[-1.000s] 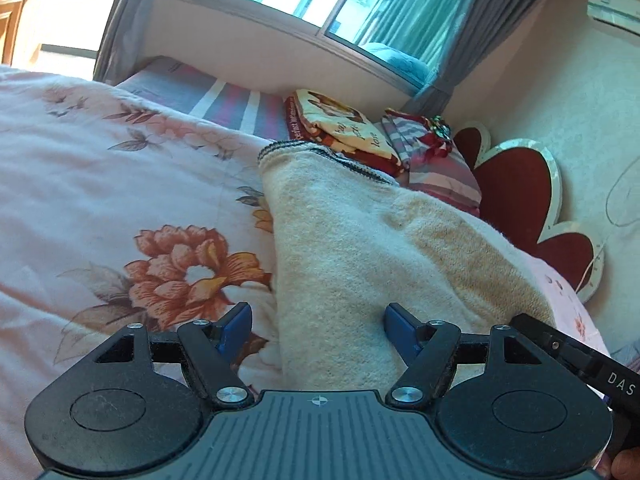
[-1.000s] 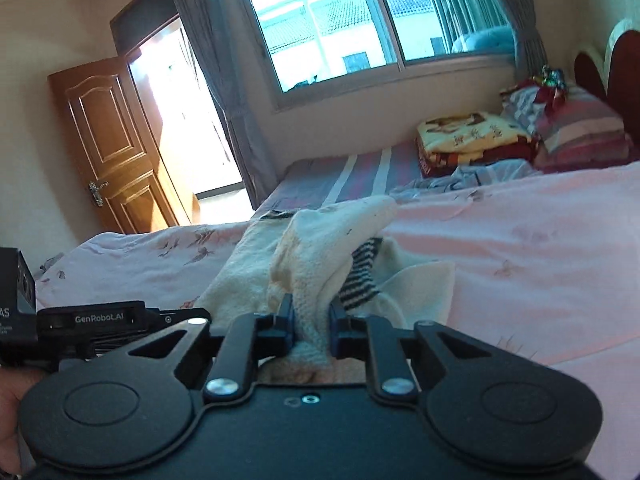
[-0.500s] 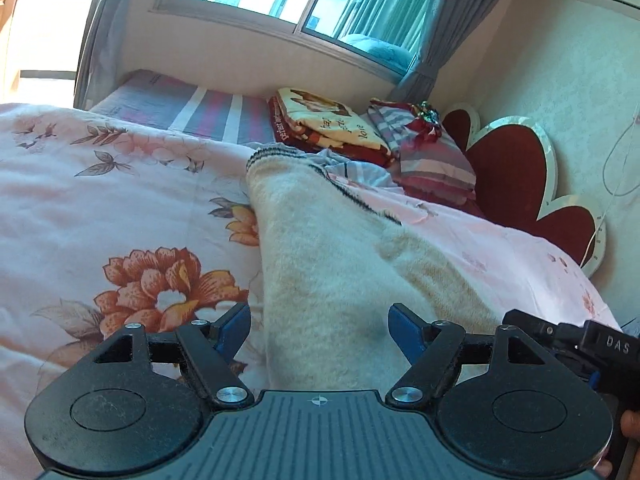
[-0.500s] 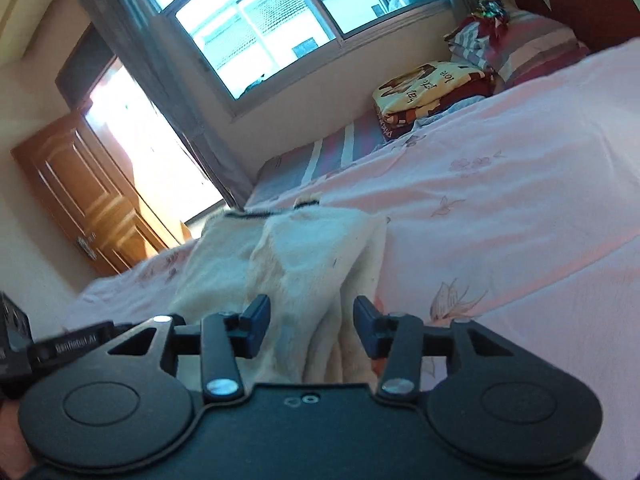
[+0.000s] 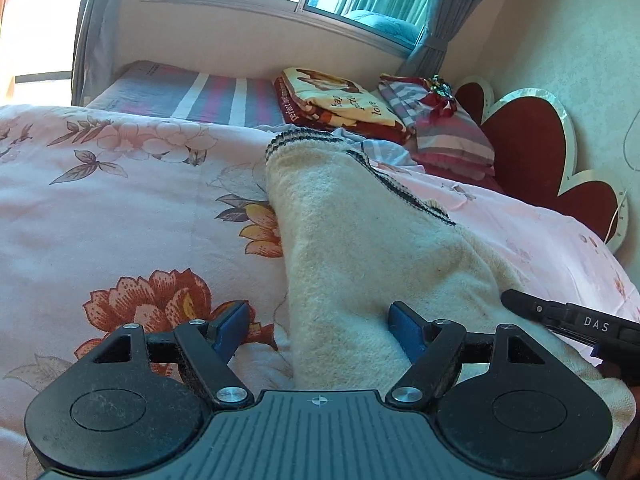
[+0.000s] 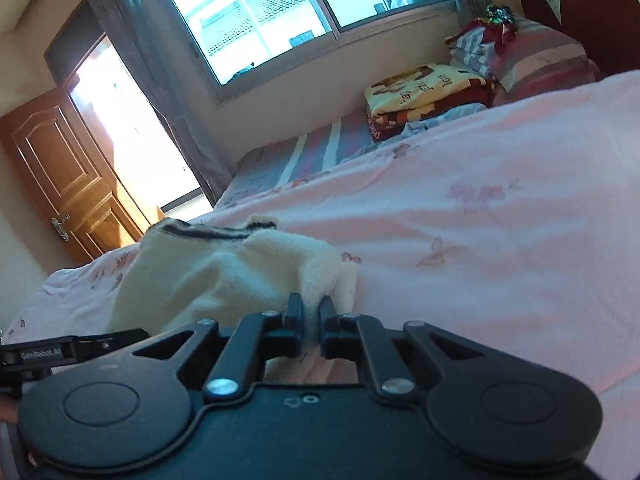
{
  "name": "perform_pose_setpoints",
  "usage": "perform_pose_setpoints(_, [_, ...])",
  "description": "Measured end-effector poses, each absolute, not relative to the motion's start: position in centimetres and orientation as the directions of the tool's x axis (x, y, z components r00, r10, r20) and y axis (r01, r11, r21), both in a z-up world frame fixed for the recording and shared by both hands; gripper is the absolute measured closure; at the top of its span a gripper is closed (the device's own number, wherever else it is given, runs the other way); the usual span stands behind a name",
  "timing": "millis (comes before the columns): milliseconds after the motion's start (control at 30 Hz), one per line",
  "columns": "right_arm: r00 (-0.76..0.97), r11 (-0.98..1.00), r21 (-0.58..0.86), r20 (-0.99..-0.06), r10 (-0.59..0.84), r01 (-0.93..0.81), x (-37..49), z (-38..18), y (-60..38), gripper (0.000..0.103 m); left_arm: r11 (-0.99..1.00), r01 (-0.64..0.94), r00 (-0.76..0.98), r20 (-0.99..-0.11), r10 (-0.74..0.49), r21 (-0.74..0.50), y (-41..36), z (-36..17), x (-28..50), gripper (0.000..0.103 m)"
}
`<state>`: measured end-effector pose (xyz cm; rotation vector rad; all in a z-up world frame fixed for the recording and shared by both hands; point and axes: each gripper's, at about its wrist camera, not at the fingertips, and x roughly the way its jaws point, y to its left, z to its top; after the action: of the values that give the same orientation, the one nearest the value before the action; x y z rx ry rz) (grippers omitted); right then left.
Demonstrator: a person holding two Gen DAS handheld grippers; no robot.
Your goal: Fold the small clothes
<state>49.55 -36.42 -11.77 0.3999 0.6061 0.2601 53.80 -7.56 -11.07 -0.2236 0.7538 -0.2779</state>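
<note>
A small cream garment (image 5: 360,248) with dark stripes along its edge lies on a pink bed cover (image 5: 120,208) with big flowers on it. The left gripper (image 5: 320,326) is wide apart, with its 2 blue fingertips (image 5: 404,326) spread, 1 on each side of the near end of the garment. It is not squeezing the cloth. The right finger touches the fuzzy fabric and the left finger sits over the bed cover beside it. The right gripper (image 6: 310,306) is pinched tight on a fold of the same cream garment (image 6: 224,272), at its near right corner. The cloth bunches up just in front of those 2 black fingers. The striped edge of the garment is at the far end in both views. Farther back on the bed sit a folded yellow and red blanket (image 5: 340,98) and a striped pillow (image 5: 448,128), near a window (image 6: 288,12).
</note>
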Motion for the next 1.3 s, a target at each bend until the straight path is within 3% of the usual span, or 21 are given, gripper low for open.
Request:
perform_pose_setpoints(100, [0.786,0.893,0.437,-0.511,0.347,-0.110,49.4,-11.2,-36.1,0.095,0.939,0.170,0.700,-0.634,-0.329,-0.300,-7.3,-10.7,53.7,0.026])
perform_pose_setpoints(133, [0.790,0.893,0.438,-0.509,0.341,-0.103,49.0,-10.6,-36.2,0.091,0.944,0.161,0.719,-0.621,-0.312,-0.288,-7.2,-10.0,53.2,0.026])
perform_pose_setpoints(167, [0.814,0.903,0.420,-0.490,0.311,-0.092,48.5,-9.8,-36.3,0.079,0.948,0.168,0.747,-0.592,-0.302,-0.272,-7.2,-9.3,52.7,0.026])
perform_pose_setpoints(200, [0.830,0.903,0.416,-0.462,0.313,-0.109,48.1,-9.0,-36.5,0.078,0.945,0.188,0.774,-0.552,-0.310,-0.267,-7.1,-8.5,52.2,0.026])
perform_pose_setpoints(267, [0.838,0.901,0.405,-0.431,0.336,-0.154,48.2,-7.5,-36.4,0.079,0.926,0.241,0.792,-0.492,-0.361,-0.291,-7.2,-7.3,52.3,0.026])
perform_pose_setpoints(400, [0.796,0.902,0.346,-0.454,0.401,-0.257,50.4,-6.6,-33.8,0.082,0.886,0.318,0.765,-0.461,-0.450,-0.337,-8.3,-6.4,54.6,0.026])
perform_pose_setpoints(600, [0.689,0.932,0.102,-0.647,0.327,-0.347,54.4,-8.5,-29.2,0.084,0.861,0.287,0.691,-0.532,-0.489,-0.420,-8.2,-9.0,59.0,0.026])
perform_pose_setpoints(733, [0.688,0.929,0.147,-0.635,0.352,-0.339,54.1,-9.2,-30.2,0.087,0.855,0.286,0.696,-0.520,-0.495,-0.432,-8.3,-9.4,58.8,0.026])
perform_pose_setpoints(900, [0.737,0.918,0.165,-0.553,0.389,-0.361,49.9,-6.6,-30.8,0.082,0.879,0.355,0.720,-0.506,-0.475,-0.320,-9.0,-8.0,54.8,0.026])
perform_pose_setpoints(967, [0.721,0.906,0.156,-0.559,0.410,-0.395,49.1,-6.7,-30.3,0.082,0.884,0.393,0.717,-0.517,-0.467,-0.253,-9.9,-8.1,53.5,0.026])
perform_pose_setpoints(1033, [0.691,0.916,0.116,-0.622,0.369,-0.384,49.7,-8.1,-29.6,0.084,0.886,0.410,0.698,-0.552,-0.457,-0.216,-10.7,-9.0,53.0,0.026])
perform_pose_setpoints(1100, [0.697,0.918,0.155,-0.608,0.380,-0.365,49.7,-8.5,-30.3,0.084,0.893,0.418,0.710,-0.553,-0.435,-0.165,-10.9,-9.1,52.4,0.026])
perform_pose_setpoints(1300, [0.753,0.904,0.192,-0.502,0.425,-0.382,43.7,-5.3,-32.4,0.083,0.877,0.452,0.738,-0.484,-0.471,-0.163,-9.3,-6.2,47.0,0.026])
